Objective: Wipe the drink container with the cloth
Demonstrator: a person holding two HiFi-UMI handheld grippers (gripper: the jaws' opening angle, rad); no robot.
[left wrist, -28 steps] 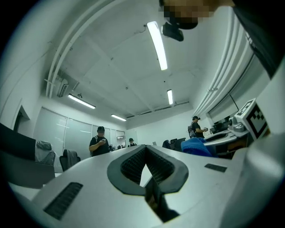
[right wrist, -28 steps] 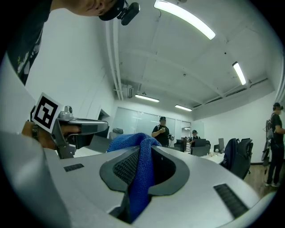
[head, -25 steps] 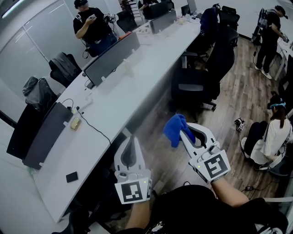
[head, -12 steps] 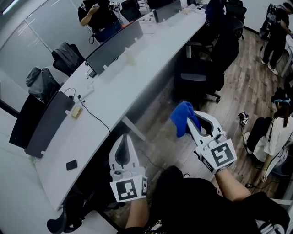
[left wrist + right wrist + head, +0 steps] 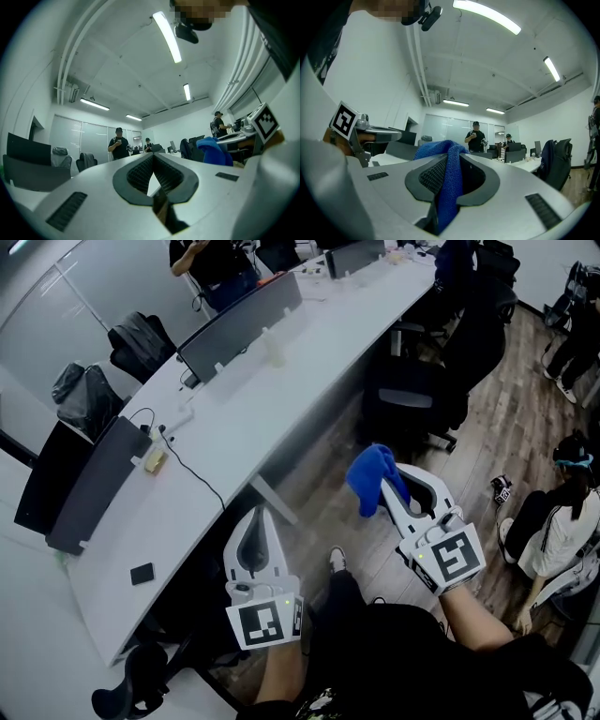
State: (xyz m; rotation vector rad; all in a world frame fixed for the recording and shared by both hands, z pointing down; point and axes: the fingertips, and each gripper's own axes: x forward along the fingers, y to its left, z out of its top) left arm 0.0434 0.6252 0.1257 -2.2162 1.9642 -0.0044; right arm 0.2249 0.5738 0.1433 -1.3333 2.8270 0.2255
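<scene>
A blue cloth (image 5: 368,477) hangs bunched from my right gripper (image 5: 383,487), which is shut on it above the wooden floor, right of the desk. In the right gripper view the cloth (image 5: 449,187) runs down between the jaws of the right gripper (image 5: 451,158). My left gripper (image 5: 262,515) is shut with nothing in it, held near the desk's edge. Its jaws meet in the left gripper view (image 5: 153,165), where the cloth (image 5: 214,151) shows at the right. A small pale bottle-like thing (image 5: 275,354) stands far off on the desk; it is too small to name.
A long white desk (image 5: 234,442) curves from lower left to upper right, with dark divider screens (image 5: 242,326), a cable, a small box (image 5: 155,461) and a black phone (image 5: 142,574). Black office chairs (image 5: 412,395) stand on the floor ahead. People stand at the back and sit at the right.
The head view has swung, so the desk and chairs sit differently in the picture. My right gripper has shifted a little with the cloth still in it. The left gripper stays shut and empty.
</scene>
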